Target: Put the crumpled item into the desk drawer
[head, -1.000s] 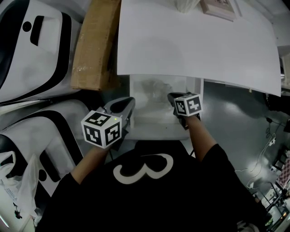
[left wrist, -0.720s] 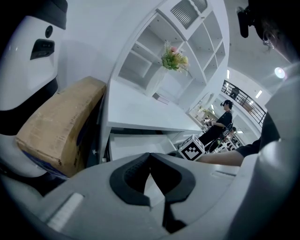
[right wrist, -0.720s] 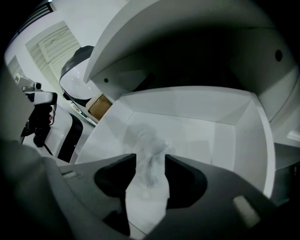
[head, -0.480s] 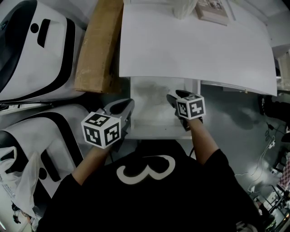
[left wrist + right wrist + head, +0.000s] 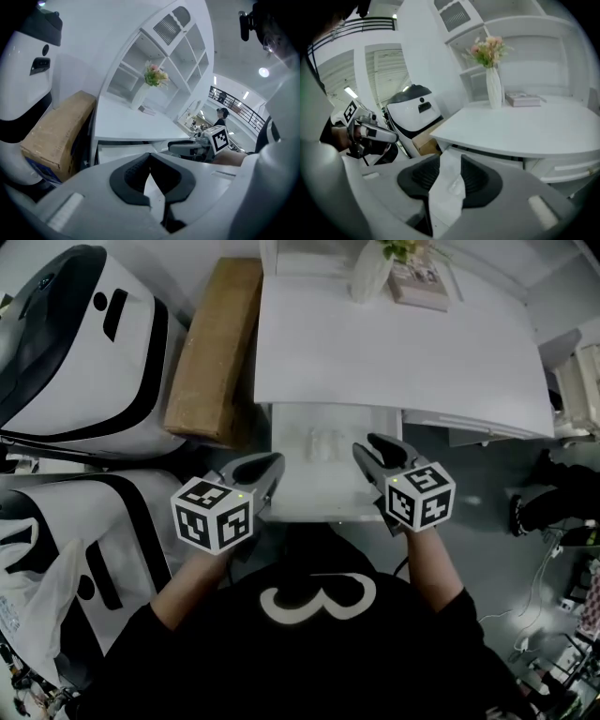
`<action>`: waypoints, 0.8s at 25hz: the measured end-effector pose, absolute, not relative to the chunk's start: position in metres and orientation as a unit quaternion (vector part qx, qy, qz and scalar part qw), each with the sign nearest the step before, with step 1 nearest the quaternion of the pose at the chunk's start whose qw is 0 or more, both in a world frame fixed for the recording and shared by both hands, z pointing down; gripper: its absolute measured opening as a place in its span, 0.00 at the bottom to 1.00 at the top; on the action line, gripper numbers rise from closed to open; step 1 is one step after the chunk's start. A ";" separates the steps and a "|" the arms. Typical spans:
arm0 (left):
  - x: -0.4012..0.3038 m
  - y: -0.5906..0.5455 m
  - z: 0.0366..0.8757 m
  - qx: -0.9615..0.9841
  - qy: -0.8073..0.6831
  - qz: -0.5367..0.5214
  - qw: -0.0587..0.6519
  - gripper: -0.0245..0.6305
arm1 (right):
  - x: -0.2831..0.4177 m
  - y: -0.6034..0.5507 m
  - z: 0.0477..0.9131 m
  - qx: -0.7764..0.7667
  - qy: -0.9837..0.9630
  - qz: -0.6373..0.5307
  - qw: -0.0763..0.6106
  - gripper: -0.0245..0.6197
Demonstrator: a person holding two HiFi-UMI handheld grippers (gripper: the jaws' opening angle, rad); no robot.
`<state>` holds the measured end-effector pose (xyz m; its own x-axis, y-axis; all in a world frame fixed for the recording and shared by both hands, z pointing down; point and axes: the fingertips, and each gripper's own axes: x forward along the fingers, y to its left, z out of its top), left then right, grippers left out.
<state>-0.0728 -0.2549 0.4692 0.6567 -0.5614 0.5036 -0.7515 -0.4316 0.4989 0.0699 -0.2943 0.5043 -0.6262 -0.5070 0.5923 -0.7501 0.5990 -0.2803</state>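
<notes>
The desk drawer [image 5: 291, 493] stands pulled out under the white desk [image 5: 394, 352]. A small crumpled, pale see-through item [image 5: 323, 442] lies on its floor near the back. My right gripper [image 5: 373, 454] hovers over the drawer's right side, apart from the item. Its jaws are closing with nothing pressed between them. In the right gripper view only the drawer shows through the gap of the right gripper [image 5: 450, 159]. My left gripper [image 5: 264, 468] is at the drawer's left front corner. In the left gripper view the pads of the left gripper [image 5: 150, 157] meet, empty.
A long cardboard box [image 5: 211, 352] lies left of the desk, beside two white-and-black machine shells [image 5: 75, 352]. A vase of flowers [image 5: 373, 273] and a book [image 5: 422, 282] stand at the desk's back. A plastic bag [image 5: 37, 587] hangs at lower left.
The right gripper has drawn back toward the drawer's front and its jaws have come apart. The crumpled item now lies free in the drawer. The left gripper has hardly moved.
</notes>
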 end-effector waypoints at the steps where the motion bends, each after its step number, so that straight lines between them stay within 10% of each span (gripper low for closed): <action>1: -0.071 -0.251 0.462 0.840 -0.390 0.127 0.355 0.05 | 0.069 -0.288 0.490 0.365 -0.869 0.251 0.221 0.25; 20: -0.055 -0.161 0.333 0.909 -0.323 0.041 0.260 0.05 | 0.027 -0.154 0.336 0.305 -0.933 0.176 0.072 0.04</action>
